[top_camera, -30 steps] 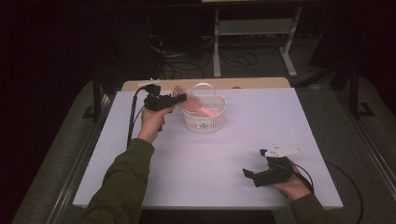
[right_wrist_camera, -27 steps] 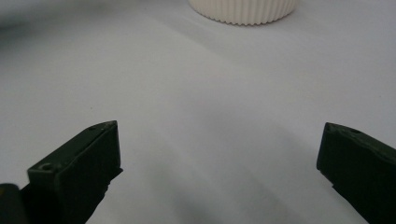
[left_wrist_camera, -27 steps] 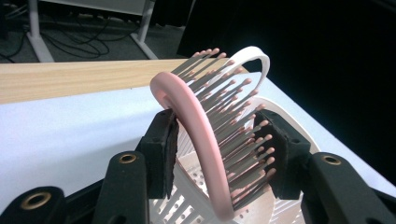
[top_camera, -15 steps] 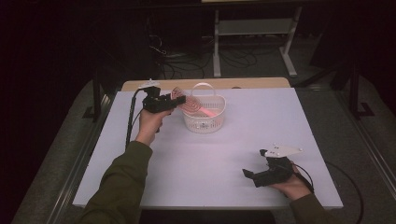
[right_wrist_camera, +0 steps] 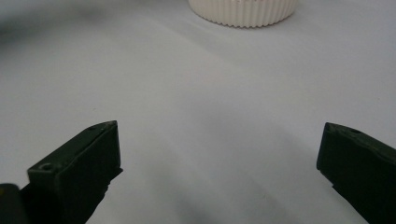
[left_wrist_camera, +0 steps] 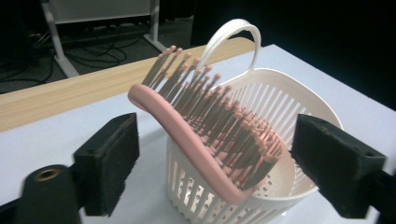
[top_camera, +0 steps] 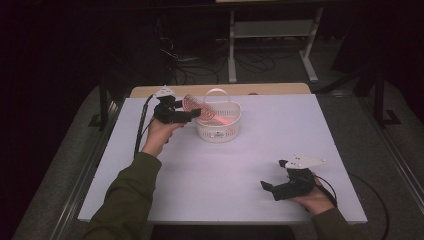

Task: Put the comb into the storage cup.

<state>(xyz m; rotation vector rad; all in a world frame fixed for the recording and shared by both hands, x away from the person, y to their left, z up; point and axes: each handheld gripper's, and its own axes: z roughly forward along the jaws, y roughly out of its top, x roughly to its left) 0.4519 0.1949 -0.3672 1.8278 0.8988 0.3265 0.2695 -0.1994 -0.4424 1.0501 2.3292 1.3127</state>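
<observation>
High overhead, tongs views close; basket (top_camera: 218, 122) shared.

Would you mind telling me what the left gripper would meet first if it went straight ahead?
Probably the pink bristled hairbrush leaning in the white slotted plastic basket; the left gripper has just been opening its jaws, pads clear of it.

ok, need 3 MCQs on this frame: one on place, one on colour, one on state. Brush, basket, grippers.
1. Where is the brush?
A. flat on the table
B. leaning in the basket, head over the rim
C. under the basket

2. What colour is the brush body?
A. pink
B. blue
C. black

3. How do the left gripper jaws stand?
A. clamped on the brush
B. clamped on the basket handle
C. open, pads clear of the brush

Answers:
1 B: its lower end sits inside, its top sticks out past the rim.
2 A: the curved back is pink.
3 C: the jaws have just been opening; gaps show beside both pads.
</observation>
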